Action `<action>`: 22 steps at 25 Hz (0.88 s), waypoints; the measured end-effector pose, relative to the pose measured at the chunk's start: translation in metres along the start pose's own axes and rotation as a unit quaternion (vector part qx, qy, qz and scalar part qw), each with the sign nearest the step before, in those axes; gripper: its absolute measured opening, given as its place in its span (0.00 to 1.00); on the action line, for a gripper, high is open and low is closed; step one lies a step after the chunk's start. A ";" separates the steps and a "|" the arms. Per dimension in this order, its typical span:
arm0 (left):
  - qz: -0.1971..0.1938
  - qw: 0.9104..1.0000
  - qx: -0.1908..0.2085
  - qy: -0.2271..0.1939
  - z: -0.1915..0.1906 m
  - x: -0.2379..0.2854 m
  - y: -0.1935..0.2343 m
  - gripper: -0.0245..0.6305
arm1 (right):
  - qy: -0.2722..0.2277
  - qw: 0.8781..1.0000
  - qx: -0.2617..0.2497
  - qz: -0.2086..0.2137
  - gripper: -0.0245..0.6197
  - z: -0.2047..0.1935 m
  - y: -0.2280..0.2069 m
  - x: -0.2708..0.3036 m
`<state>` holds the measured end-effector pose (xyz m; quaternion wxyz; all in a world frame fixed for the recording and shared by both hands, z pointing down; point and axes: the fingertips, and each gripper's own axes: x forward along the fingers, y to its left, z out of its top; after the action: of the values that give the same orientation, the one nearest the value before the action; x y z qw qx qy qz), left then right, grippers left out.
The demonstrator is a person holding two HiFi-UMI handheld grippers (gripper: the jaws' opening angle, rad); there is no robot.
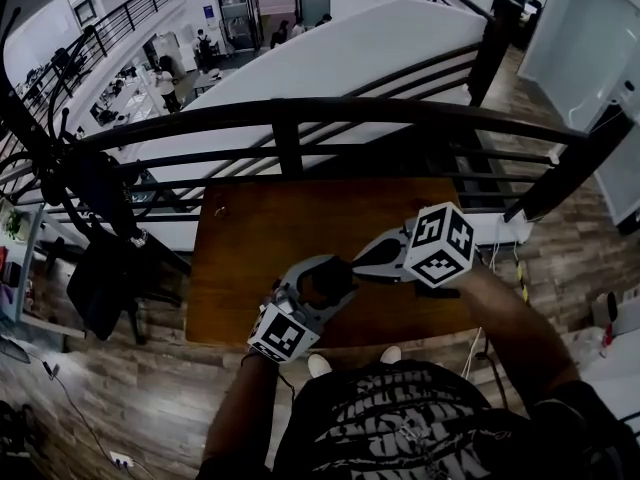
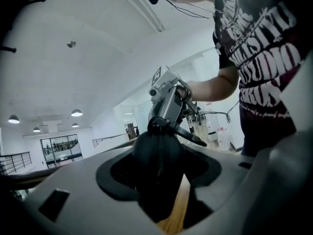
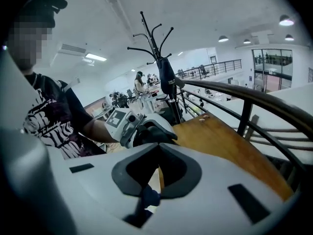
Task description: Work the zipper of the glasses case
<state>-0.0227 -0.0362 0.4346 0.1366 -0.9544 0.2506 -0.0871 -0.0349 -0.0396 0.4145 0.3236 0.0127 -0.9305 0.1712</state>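
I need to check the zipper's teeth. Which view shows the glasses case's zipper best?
The left gripper view: the glasses case fills the middle up close, with the zipper running down its front. The head view shows the case only as a dark lump. The right gripper view shows just a sliver of it, with no zipper visible.

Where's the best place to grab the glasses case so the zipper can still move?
Grab the glasses case round its middle, coming in from one end, with one jaw on each shell half. Its zipper runs along the seam between the halves, facing out between the jaws, so it probably stays free. The left tool holds it that way.
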 end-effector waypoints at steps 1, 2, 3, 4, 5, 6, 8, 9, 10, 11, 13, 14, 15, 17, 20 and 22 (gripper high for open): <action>0.002 1.000 -0.004 -0.004 0.003 -0.001 0.002 0.43 | -0.006 1.000 0.005 0.000 0.04 0.000 -0.001 0.000; 0.003 1.000 -0.008 -0.008 0.005 -0.002 0.002 0.43 | -0.009 1.000 0.010 -0.002 0.04 -0.001 -0.004 -0.001; 0.003 1.000 -0.011 -0.013 0.007 -0.002 0.002 0.43 | -0.009 1.000 0.016 -0.004 0.04 -0.004 -0.007 -0.001; 0.003 1.000 -0.014 -0.019 0.010 -0.002 0.002 0.43 | -0.009 1.000 0.024 -0.005 0.04 -0.007 -0.011 -0.001; 0.003 0.999 -0.018 -0.030 0.013 -0.003 0.002 0.43 | -0.008 0.999 0.034 -0.004 0.04 -0.011 -0.015 0.000; 0.005 0.999 -0.024 -0.044 0.018 -0.004 0.003 0.43 | -0.009 0.999 0.045 -0.004 0.04 -0.015 -0.020 0.001; 0.009 0.997 -0.035 -0.062 0.022 -0.007 0.006 0.43 | -0.012 0.998 0.069 -0.006 0.04 -0.022 -0.030 0.005; 0.011 0.998 -0.038 -0.058 0.019 -0.006 0.008 0.43 | -0.016 0.997 0.080 -0.008 0.04 -0.024 -0.035 0.007; 0.010 0.998 -0.038 -0.043 0.013 -0.004 0.009 0.43 | -0.020 0.996 0.088 -0.011 0.04 -0.025 -0.038 0.007; 0.008 0.999 -0.037 -0.019 0.003 -0.002 0.009 0.43 | -0.022 0.995 0.093 -0.017 0.04 -0.027 -0.041 0.006; 0.010 0.998 -0.038 0.045 -0.021 0.003 0.010 0.43 | -0.022 0.995 0.097 -0.031 0.04 -0.027 -0.047 0.004; 0.013 0.996 -0.043 0.076 -0.034 0.003 0.011 0.44 | -0.021 0.994 0.098 -0.037 0.04 -0.026 -0.050 0.002; 0.017 0.993 -0.050 0.102 -0.045 0.004 0.012 0.44 | -0.020 0.994 0.098 -0.041 0.04 -0.025 -0.053 0.001; 0.020 0.988 -0.058 0.145 -0.059 0.006 0.012 0.46 | -0.017 0.994 0.097 -0.046 0.04 -0.023 -0.056 0.001; 0.014 0.977 -0.030 0.209 -0.066 0.016 0.007 0.49 | -0.017 0.994 0.101 -0.044 0.04 -0.024 -0.056 0.005; 0.006 0.967 -0.003 0.255 -0.071 0.024 0.005 0.51 | -0.020 0.994 0.104 -0.034 0.04 -0.023 -0.053 0.009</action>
<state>-0.0214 -0.0682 0.5030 0.0663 -0.8994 0.2835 -0.3262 -0.0209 -0.0814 0.4537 0.3074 0.0819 -0.9129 0.2557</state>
